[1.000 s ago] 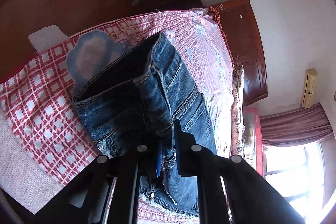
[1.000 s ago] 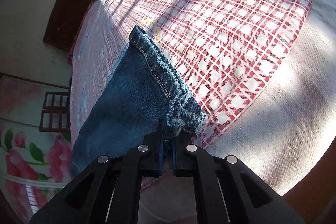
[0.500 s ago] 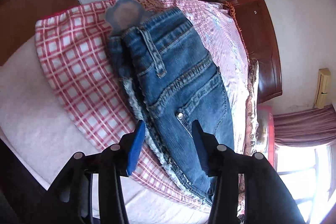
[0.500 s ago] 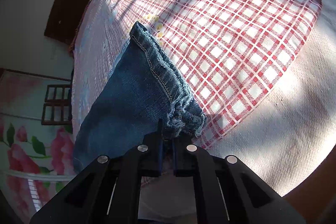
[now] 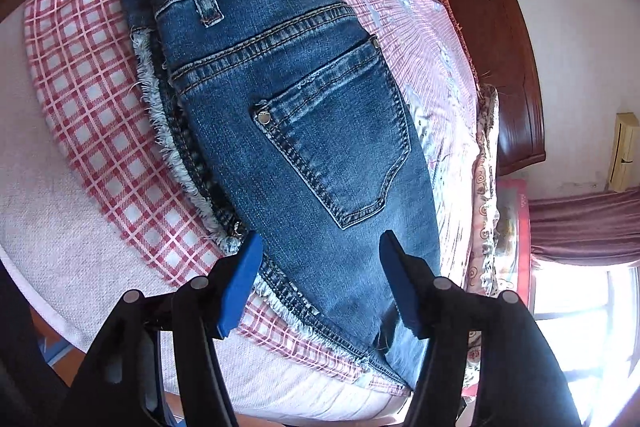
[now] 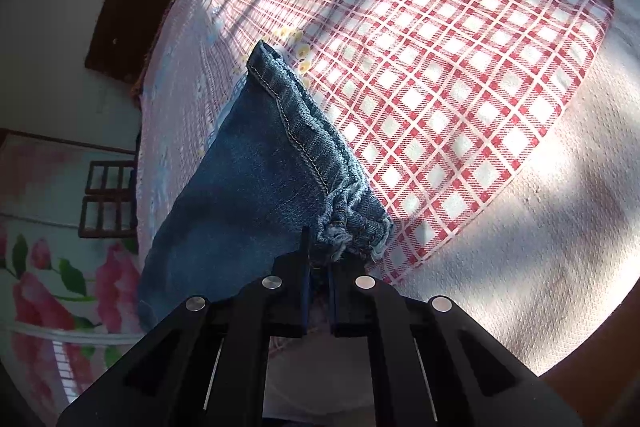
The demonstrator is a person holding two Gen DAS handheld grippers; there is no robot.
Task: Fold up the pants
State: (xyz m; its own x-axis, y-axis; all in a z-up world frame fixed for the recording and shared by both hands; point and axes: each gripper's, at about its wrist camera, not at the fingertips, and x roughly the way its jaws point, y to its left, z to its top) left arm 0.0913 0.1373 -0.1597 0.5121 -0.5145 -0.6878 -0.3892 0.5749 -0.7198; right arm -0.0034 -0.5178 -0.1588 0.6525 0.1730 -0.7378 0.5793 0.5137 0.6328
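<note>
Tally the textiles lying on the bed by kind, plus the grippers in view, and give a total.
Denim jeans: 1
Red-and-white checked cloth: 1
Pink floral sheet: 1
Swirl-patterned pillow: 1
Grippers: 2, the left gripper open over the jeans, the right gripper shut on the jeans' hem
Total: 6

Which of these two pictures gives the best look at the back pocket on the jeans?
The left wrist view: the back pocket lies in plain sight on the jeans, rivets and stitching clear. The right wrist view shows only a bunched hem of the denim, no pocket.
</note>
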